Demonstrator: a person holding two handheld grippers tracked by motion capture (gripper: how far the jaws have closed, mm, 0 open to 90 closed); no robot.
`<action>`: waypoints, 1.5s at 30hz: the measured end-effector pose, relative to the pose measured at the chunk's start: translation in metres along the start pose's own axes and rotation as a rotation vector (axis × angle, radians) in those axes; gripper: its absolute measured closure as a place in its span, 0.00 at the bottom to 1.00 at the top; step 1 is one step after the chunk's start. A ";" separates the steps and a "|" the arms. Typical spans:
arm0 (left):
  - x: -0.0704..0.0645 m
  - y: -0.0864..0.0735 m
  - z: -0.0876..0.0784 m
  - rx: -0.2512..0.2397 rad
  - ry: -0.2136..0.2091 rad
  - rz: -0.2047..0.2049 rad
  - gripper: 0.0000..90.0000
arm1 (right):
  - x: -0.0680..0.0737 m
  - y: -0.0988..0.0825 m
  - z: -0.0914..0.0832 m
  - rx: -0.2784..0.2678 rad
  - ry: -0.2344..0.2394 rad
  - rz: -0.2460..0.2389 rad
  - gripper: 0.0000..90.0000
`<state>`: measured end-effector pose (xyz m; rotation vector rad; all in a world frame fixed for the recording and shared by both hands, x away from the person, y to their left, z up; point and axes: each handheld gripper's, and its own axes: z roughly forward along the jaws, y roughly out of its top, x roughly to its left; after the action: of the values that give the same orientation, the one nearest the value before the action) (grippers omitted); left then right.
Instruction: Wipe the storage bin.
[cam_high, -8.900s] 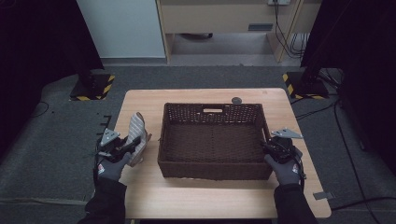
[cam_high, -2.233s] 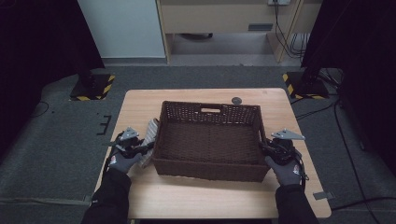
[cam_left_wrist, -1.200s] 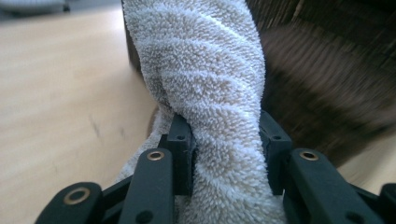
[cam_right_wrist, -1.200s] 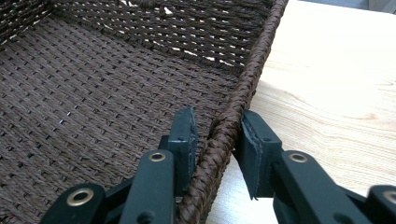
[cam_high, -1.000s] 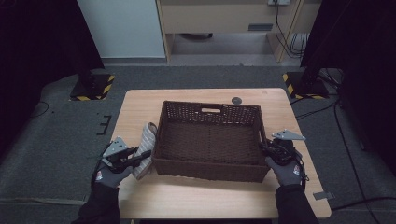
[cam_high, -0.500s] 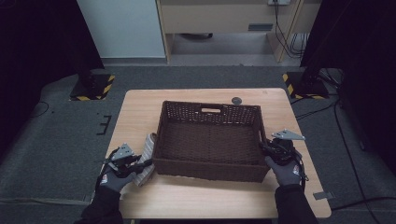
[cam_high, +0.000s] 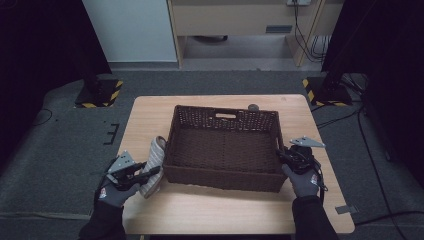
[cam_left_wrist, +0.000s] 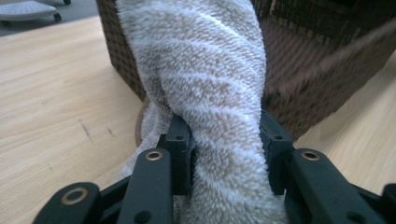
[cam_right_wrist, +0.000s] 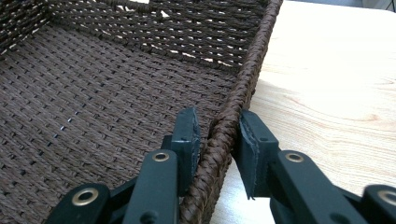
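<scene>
A dark brown wicker basket (cam_high: 220, 177) stands in the middle of the wooden table (cam_high: 215, 212), with nothing inside it. Against its left wall lies a fuzzy beige-and-white striped towel (cam_high: 155, 152), rolled lengthwise. My left gripper (cam_high: 151, 173) is shut on the towel's near end; in the left gripper view the towel (cam_left_wrist: 210, 88) bulges between both pads of the left gripper (cam_left_wrist: 226, 135), with the basket (cam_left_wrist: 327, 70) just behind. My right gripper (cam_high: 282, 156) is at the basket's right wall. In the right gripper view the right gripper (cam_right_wrist: 217, 133) has its jaws astride the braided rim (cam_right_wrist: 250, 74), one inside and one outside, pressing on it.
A small dark round object (cam_high: 253, 106) lies on the table behind the basket. Two black stands with yellow-and-black striped bases (cam_high: 97, 93) (cam_high: 327, 92) are on the floor beyond the far corners. Bare wood runs along the near edge and right of the basket.
My left gripper has drawn the towel toward the near edge along the basket's left wall. The right gripper and the basket have stayed where they were.
</scene>
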<state>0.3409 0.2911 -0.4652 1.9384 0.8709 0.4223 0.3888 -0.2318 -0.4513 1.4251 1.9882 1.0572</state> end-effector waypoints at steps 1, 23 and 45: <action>0.000 -0.001 0.000 -0.002 -0.001 -0.004 0.69 | 0.000 0.000 0.000 0.000 0.000 0.003 0.78; -0.006 -0.001 -0.024 -0.112 -0.021 -0.082 0.70 | -0.001 -0.002 -0.001 -0.003 0.008 0.012 0.77; 0.001 -0.018 -0.010 0.023 0.094 -0.120 0.69 | -0.003 -0.002 -0.001 -0.006 0.019 0.018 0.76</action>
<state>0.3282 0.3041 -0.4757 1.8879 1.0508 0.4362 0.3882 -0.2347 -0.4526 1.4378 1.9870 1.0876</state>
